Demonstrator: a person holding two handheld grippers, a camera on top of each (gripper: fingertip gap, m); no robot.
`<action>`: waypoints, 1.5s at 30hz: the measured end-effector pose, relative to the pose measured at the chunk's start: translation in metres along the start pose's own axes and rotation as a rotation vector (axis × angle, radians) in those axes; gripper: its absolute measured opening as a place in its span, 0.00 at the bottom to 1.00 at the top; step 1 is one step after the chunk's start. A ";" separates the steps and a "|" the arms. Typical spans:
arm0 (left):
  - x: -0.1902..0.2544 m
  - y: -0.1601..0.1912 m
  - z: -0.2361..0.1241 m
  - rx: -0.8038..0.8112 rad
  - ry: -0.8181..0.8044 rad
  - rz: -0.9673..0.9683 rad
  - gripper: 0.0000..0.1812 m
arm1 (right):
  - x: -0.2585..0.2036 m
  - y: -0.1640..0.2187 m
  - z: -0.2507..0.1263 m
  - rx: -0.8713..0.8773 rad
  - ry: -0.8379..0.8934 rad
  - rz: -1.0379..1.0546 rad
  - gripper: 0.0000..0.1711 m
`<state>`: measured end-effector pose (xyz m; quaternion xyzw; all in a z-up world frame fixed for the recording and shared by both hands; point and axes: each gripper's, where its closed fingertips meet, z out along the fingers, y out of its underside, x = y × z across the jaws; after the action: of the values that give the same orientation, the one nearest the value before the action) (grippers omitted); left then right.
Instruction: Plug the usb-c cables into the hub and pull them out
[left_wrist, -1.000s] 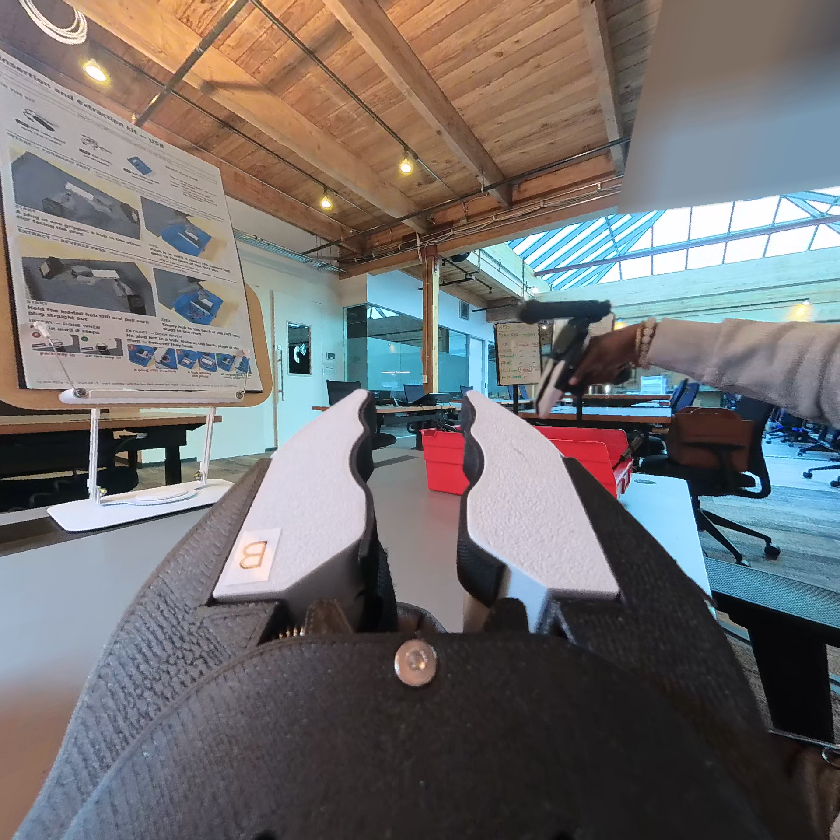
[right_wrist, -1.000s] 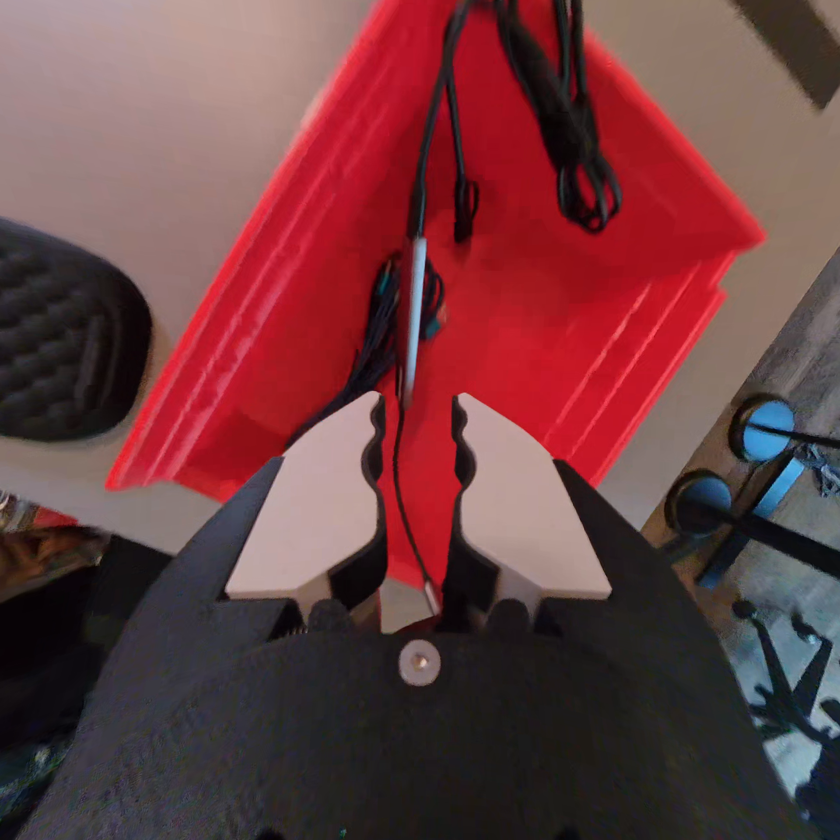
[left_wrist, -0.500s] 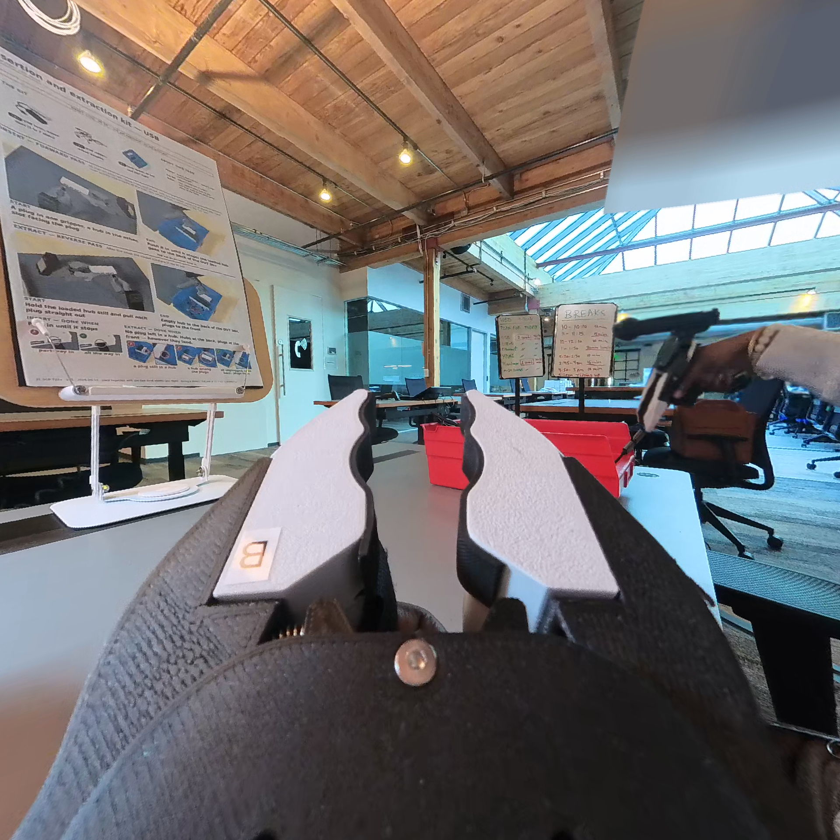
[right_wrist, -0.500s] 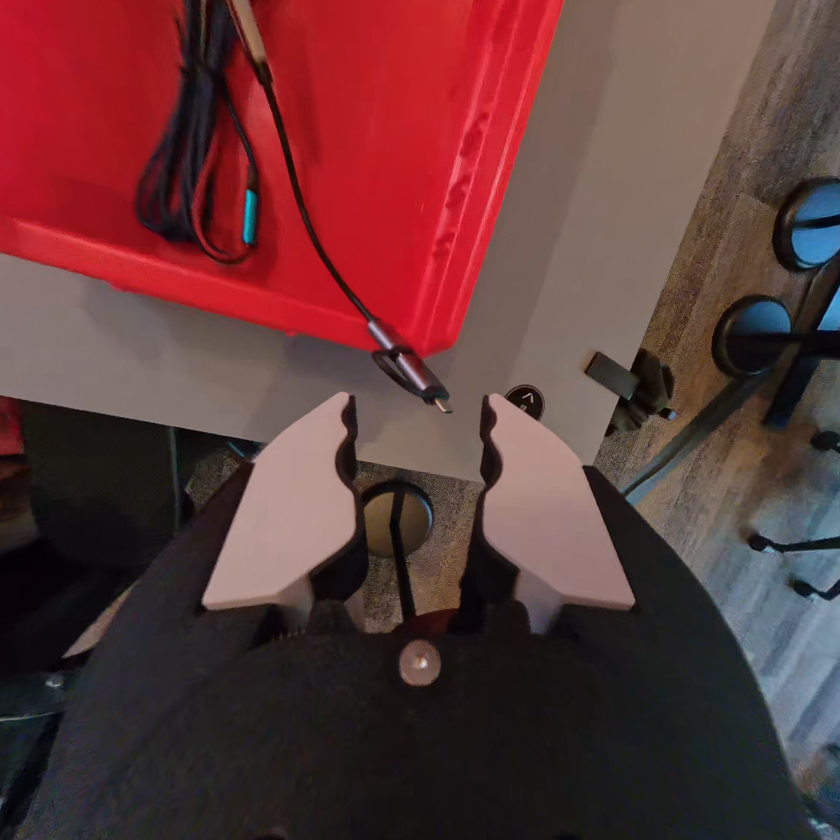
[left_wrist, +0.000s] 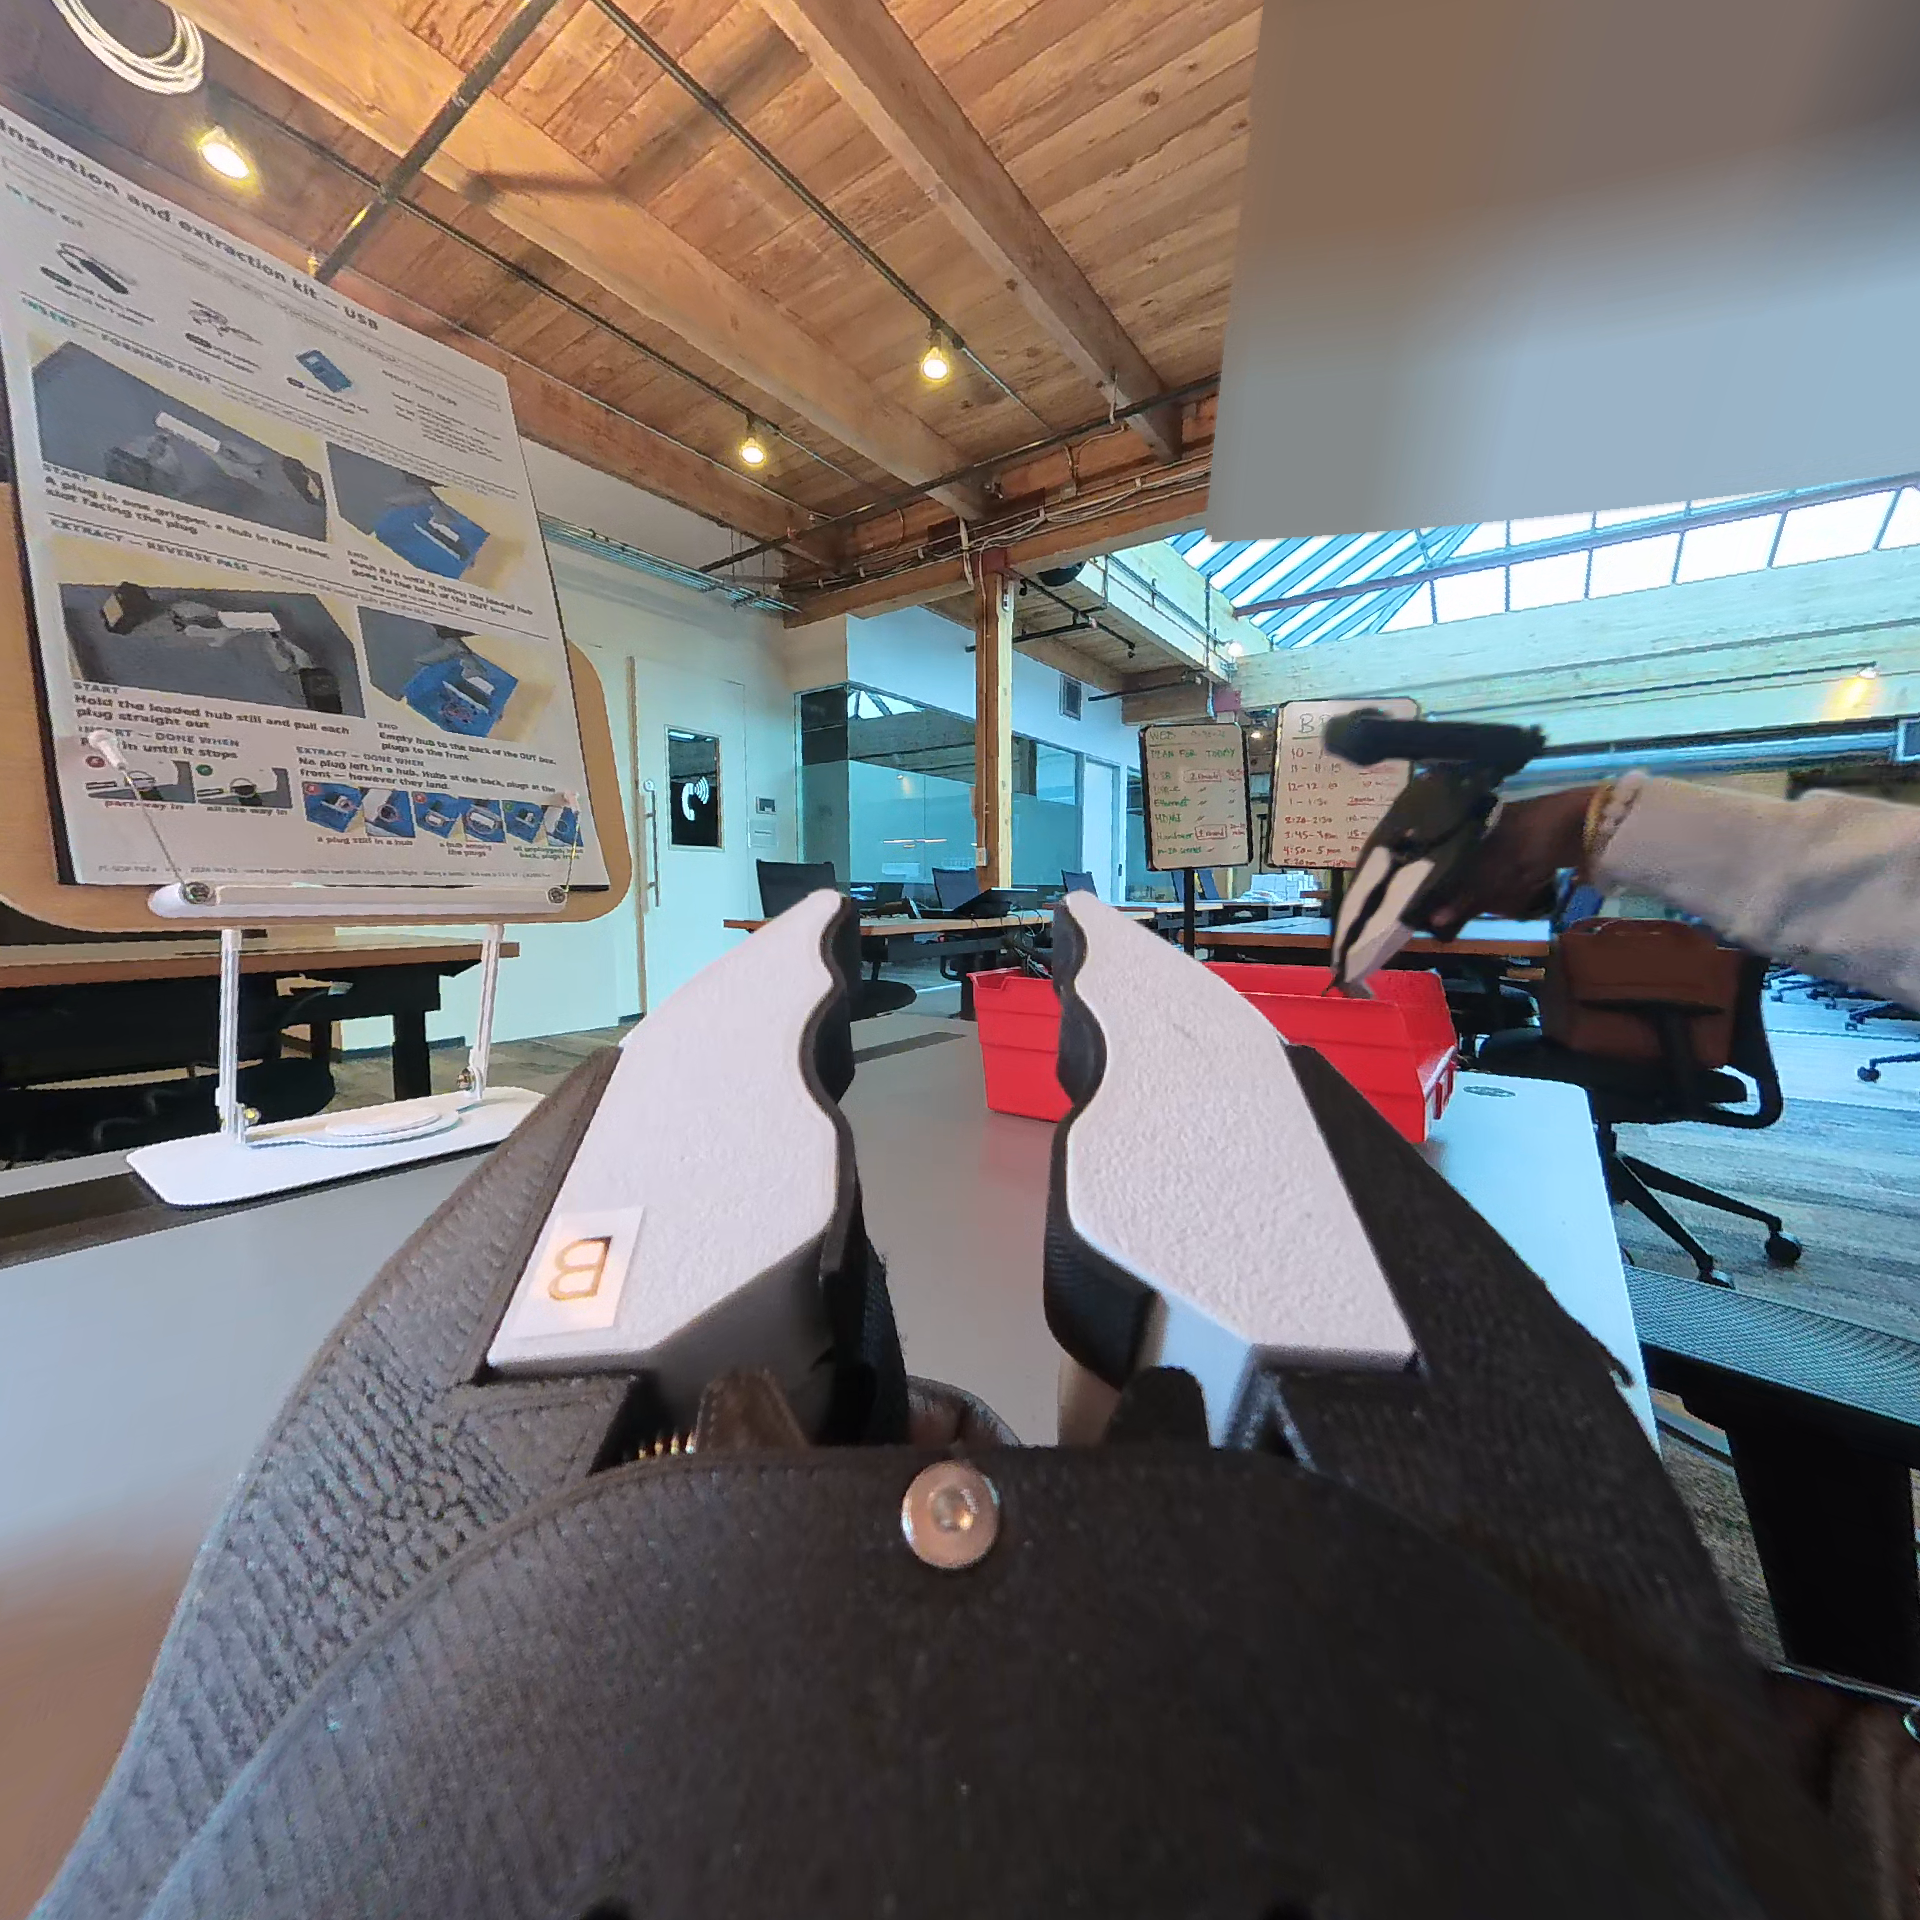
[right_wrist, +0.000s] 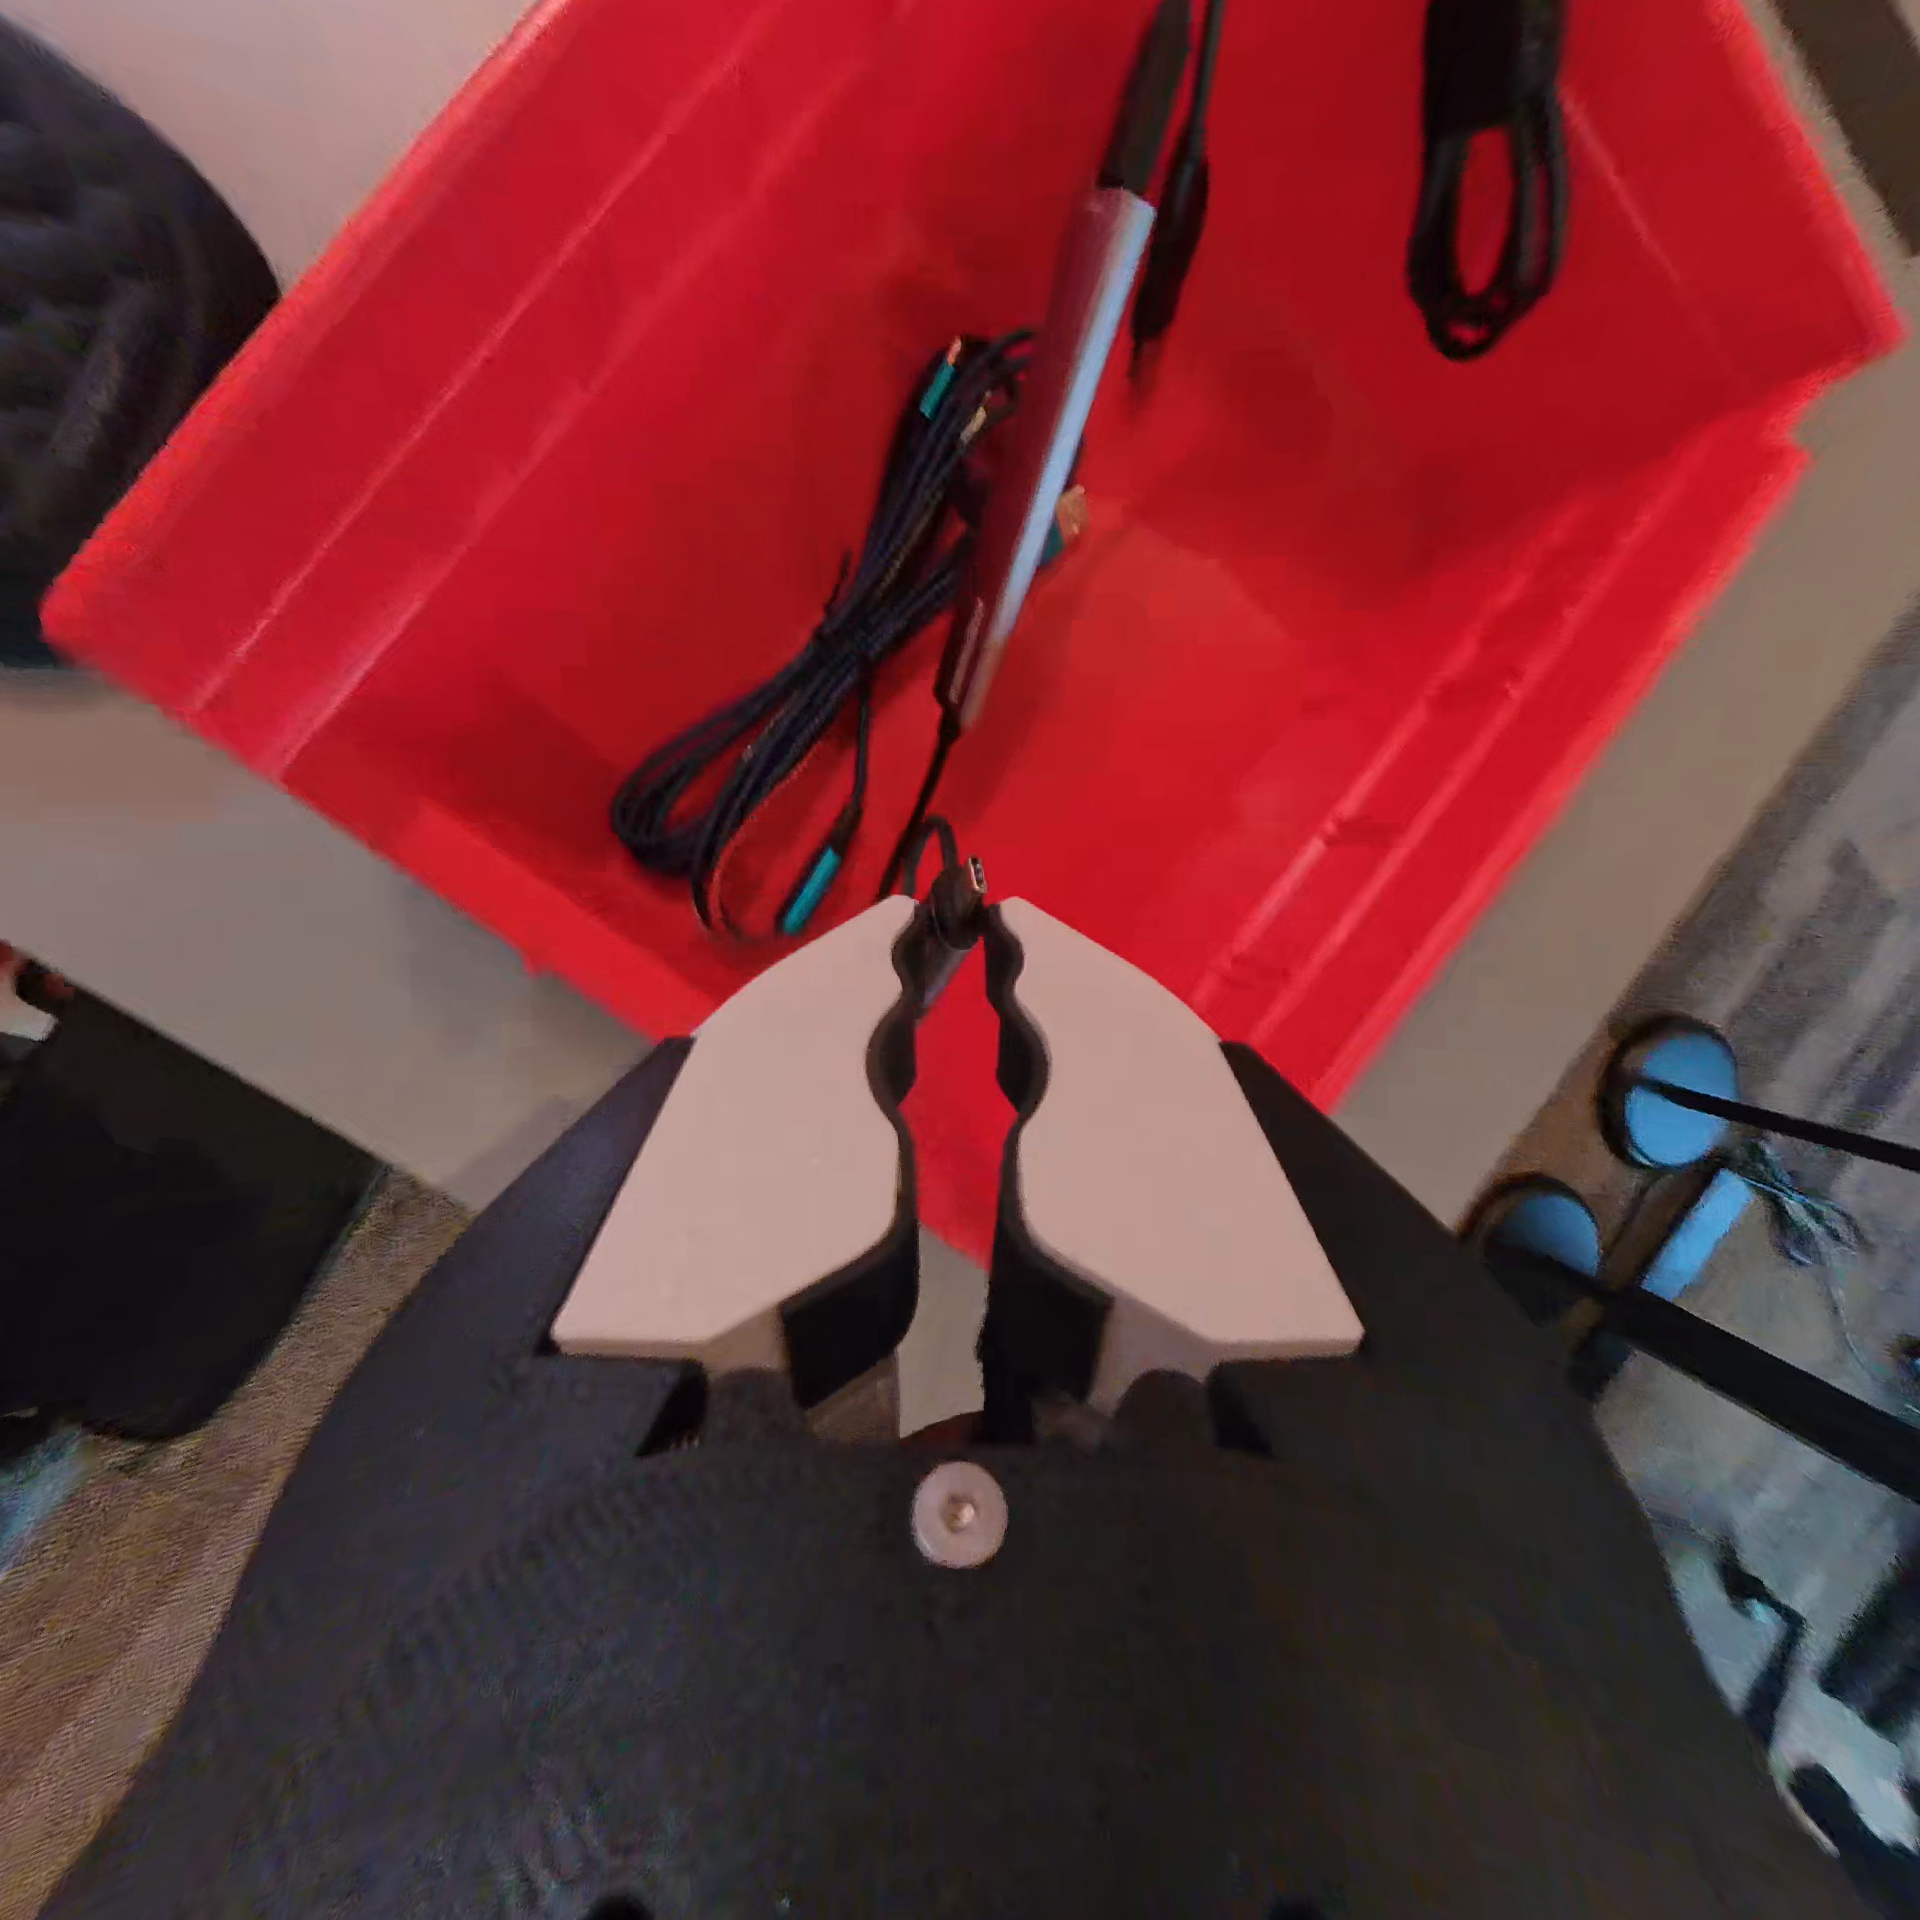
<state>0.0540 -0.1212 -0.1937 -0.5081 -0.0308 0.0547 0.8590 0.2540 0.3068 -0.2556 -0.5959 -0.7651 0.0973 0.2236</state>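
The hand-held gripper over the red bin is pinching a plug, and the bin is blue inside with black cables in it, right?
Not quite: the bin is red inside, not blue, as the right wrist view shows. The rest holds: the right hand-held gripper pinches a plug over it, and black cables lie inside.

An open-plan office: rows of desks (left_wrist: 935, 925), swivel chairs (left_wrist: 1652, 1039), whiteboards (left_wrist: 1195, 795) and glass-walled rooms (left_wrist: 894, 790) beyond the tongs.

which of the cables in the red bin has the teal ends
The cable bundle lying left of the hub, nearest the right gripper. Its plugs are teal; the coiled cable in the far corner looks all black.
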 end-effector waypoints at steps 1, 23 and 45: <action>0.000 0.000 0.000 0.001 0.000 0.000 0.20 | -0.001 -0.009 0.012 0.015 -0.040 0.017 0.06; 0.007 -0.028 -0.002 -0.072 0.071 -0.089 0.21 | -0.013 -0.200 -0.067 0.969 -0.181 0.375 0.39; -0.302 0.060 -0.134 -1.772 0.523 0.348 0.33 | -0.204 -0.248 0.003 1.260 -0.900 0.298 0.43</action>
<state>-0.2352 -0.2472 -0.3103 -0.9704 0.2092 0.0228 0.1183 0.0761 0.0449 -0.2019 -0.3567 -0.4950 0.7733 0.1725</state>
